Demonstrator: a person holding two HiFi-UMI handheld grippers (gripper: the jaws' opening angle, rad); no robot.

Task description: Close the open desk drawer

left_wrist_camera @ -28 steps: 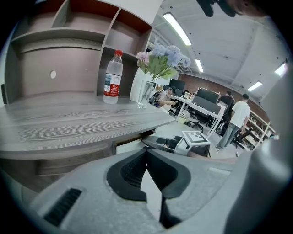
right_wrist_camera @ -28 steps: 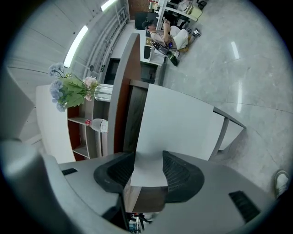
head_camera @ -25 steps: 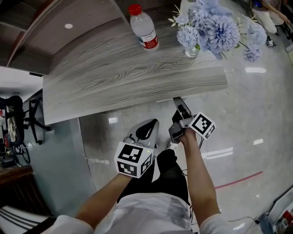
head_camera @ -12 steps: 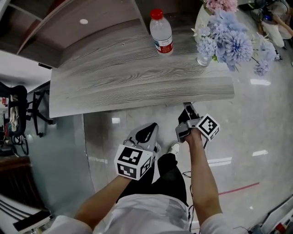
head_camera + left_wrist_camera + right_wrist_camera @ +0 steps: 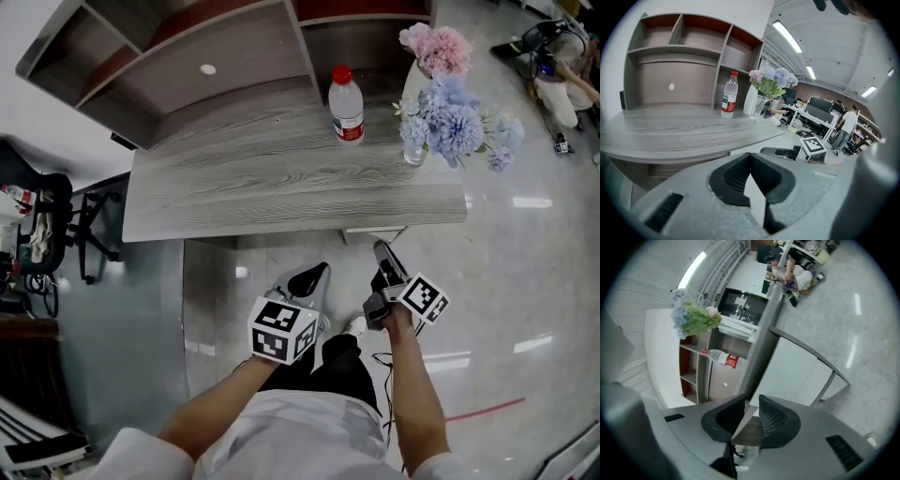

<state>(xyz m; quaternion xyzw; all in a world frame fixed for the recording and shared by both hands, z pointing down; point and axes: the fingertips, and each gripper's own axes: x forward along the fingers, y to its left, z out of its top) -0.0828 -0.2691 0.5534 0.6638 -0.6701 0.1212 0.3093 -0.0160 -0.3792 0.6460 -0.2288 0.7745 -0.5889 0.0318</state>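
Observation:
The grey wood desk top [image 5: 281,178] fills the middle of the head view. Under its front edge shows a pale strip [image 5: 373,233], and the right gripper view shows a white panel [image 5: 787,376] below the desk top [image 5: 759,338]; I cannot tell whether this is the drawer front. My right gripper [image 5: 380,249] points at that edge from a little in front of it. Its jaws [image 5: 751,401] are closing, a narrow gap still between the pads and nothing in it. My left gripper [image 5: 319,270] hangs beside it, lower left, its jaws [image 5: 750,155] shut on nothing.
A water bottle [image 5: 346,105] with a red cap and a vase of blue and pink flowers [image 5: 450,117] stand on the desk's back right. A shelf unit [image 5: 187,56] rises behind. An office chair [image 5: 56,225] is at the left. The person's legs are below the grippers.
Both grippers have drawn back from the desk's front edge; the right one's tip reached under it before. The right jaws have narrowed. The head view has tipped to show more of the shelf.

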